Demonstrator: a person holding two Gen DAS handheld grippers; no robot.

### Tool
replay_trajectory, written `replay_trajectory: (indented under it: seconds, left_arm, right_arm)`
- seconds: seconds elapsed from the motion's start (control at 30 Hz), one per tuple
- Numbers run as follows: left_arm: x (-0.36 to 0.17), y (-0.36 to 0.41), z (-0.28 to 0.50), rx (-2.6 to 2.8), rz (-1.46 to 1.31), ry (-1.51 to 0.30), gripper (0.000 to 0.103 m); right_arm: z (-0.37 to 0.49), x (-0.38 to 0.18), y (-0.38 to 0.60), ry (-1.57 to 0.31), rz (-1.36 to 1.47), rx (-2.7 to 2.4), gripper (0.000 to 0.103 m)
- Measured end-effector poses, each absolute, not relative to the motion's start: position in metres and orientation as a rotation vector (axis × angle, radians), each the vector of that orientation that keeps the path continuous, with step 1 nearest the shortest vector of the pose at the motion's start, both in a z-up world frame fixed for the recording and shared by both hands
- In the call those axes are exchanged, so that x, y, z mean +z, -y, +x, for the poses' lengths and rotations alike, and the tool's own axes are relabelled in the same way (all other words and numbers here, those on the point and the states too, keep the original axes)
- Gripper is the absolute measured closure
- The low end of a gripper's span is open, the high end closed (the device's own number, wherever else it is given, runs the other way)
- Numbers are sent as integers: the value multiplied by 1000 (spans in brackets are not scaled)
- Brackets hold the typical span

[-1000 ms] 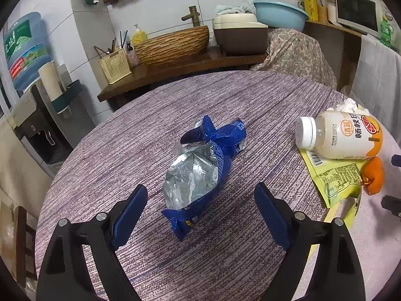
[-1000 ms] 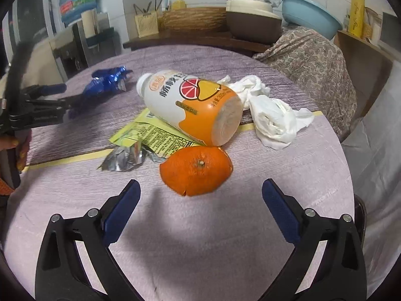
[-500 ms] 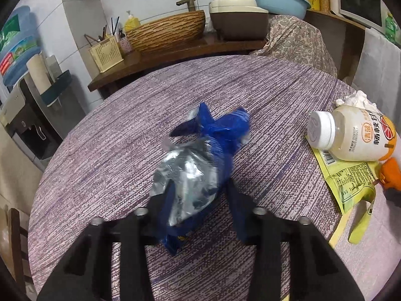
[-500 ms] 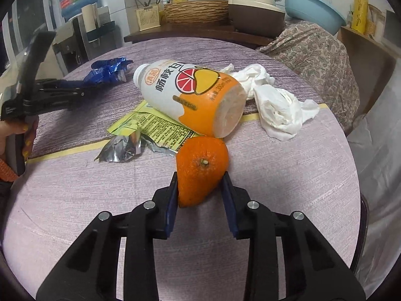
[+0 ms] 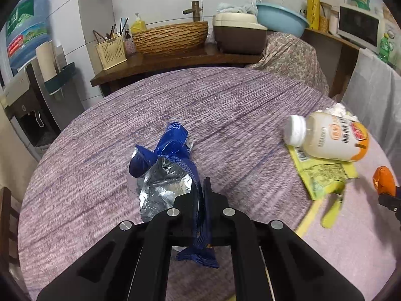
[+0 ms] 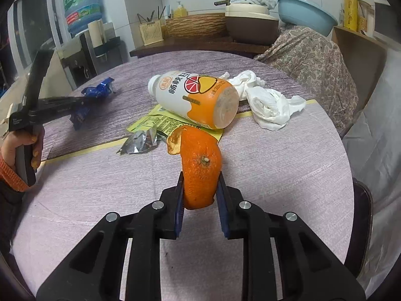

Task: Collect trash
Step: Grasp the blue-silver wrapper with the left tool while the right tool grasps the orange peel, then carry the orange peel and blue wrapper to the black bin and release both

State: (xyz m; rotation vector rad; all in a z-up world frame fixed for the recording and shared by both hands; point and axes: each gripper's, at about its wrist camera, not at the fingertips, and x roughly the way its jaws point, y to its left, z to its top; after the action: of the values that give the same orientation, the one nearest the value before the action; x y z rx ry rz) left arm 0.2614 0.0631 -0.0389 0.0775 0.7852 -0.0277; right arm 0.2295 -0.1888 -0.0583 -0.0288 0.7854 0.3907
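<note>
crumpled blue foil wrapper (image 5: pixel 165 173), orange peel (image 6: pixel 200 170), bottle (image 6: pixel 195 97) on its side

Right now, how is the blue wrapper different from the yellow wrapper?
The blue wrapper is crumpled, with its silver inside showing; the yellow wrapper lies flat. The left gripper pinches the blue wrapper, while the yellow wrapper sits partly under the bottle. Both are empty snack packets.

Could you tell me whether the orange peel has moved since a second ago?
Yes. The orange peel has come away from the bottle toward the camera, pinched in the right gripper, whose jaws are closing.
</note>
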Motion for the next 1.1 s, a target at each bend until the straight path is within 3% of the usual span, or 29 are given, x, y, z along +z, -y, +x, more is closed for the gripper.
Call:
replay_trajectory:
  seconds: [0.3, 0.6, 1.1]
  left_arm:
    - [-16, -13, 200, -191, 34, -709, 98]
    - [-13, 92, 163, -443, 46, -688, 98]
    - [-30, 277, 177, -699, 155, -736, 98]
  right_arm:
    - [182, -44, 216, -705, 48, 398, 80]
    - [131, -47, 271, -652, 129, 297, 80]
    - [110, -114, 429, -715, 275, -104, 80]
